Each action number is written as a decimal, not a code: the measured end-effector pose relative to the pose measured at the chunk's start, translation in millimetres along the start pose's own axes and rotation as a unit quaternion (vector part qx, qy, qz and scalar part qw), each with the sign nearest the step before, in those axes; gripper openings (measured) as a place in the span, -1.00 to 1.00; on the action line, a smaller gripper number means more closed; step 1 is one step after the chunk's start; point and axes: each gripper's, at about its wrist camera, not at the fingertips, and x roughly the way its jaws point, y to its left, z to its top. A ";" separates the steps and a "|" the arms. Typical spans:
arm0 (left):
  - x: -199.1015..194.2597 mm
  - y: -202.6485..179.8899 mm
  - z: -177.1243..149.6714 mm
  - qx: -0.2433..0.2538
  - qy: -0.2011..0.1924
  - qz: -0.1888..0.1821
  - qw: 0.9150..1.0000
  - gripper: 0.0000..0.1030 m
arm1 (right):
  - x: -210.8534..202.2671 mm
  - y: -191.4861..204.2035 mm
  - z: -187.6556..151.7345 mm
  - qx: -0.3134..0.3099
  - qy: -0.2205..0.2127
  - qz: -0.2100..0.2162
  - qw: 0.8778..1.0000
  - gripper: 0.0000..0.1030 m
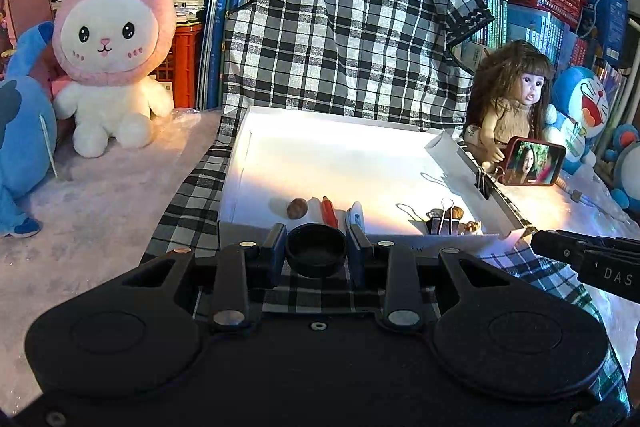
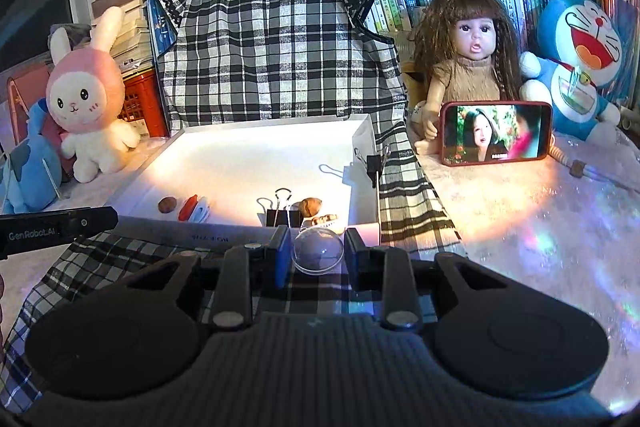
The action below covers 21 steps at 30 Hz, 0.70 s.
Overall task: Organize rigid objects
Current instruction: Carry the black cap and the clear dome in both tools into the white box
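My left gripper [image 1: 316, 243] is shut on a round black cap [image 1: 316, 251], held just in front of the white tray's near wall [image 1: 400, 241]. My right gripper [image 2: 317, 247] is shut on a clear dome-shaped lid [image 2: 318, 251] at the same wall [image 2: 224, 227]. Inside the tray lie a walnut [image 1: 297, 207], a red-orange stick [image 1: 329, 211], a white piece [image 1: 355, 214], black binder clips [image 1: 442, 221] and another nut [image 2: 311, 206]. The tip of the right gripper [image 1: 580, 253] shows at the right of the left wrist view, and the left gripper's tip [image 2: 72, 223] at the left of the right wrist view.
The tray sits on a black-and-white plaid cloth [image 1: 340, 39] draped over something behind. A pink rabbit plush [image 1: 110, 43] stands left, a doll [image 2: 468, 63] and a phone playing video [image 2: 496, 133] right, a blue cat plush [image 2: 576, 63] farther right. Books line the back.
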 end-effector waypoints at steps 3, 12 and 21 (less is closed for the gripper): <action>6.7 -0.9 4.2 -0.002 0.004 0.002 1.000 -0.41 | 4.0 1.4 4.5 -0.007 0.001 -0.004 1.000 -0.35; 27.6 -2.6 16.1 -0.007 0.016 -0.011 1.000 -0.41 | 20.5 3.9 18.2 -0.004 0.007 -0.009 1.000 -0.35; 59.4 4.6 44.8 -0.026 0.033 -0.015 0.999 -0.41 | 45.0 1.7 47.6 0.013 0.021 -0.010 1.000 -0.35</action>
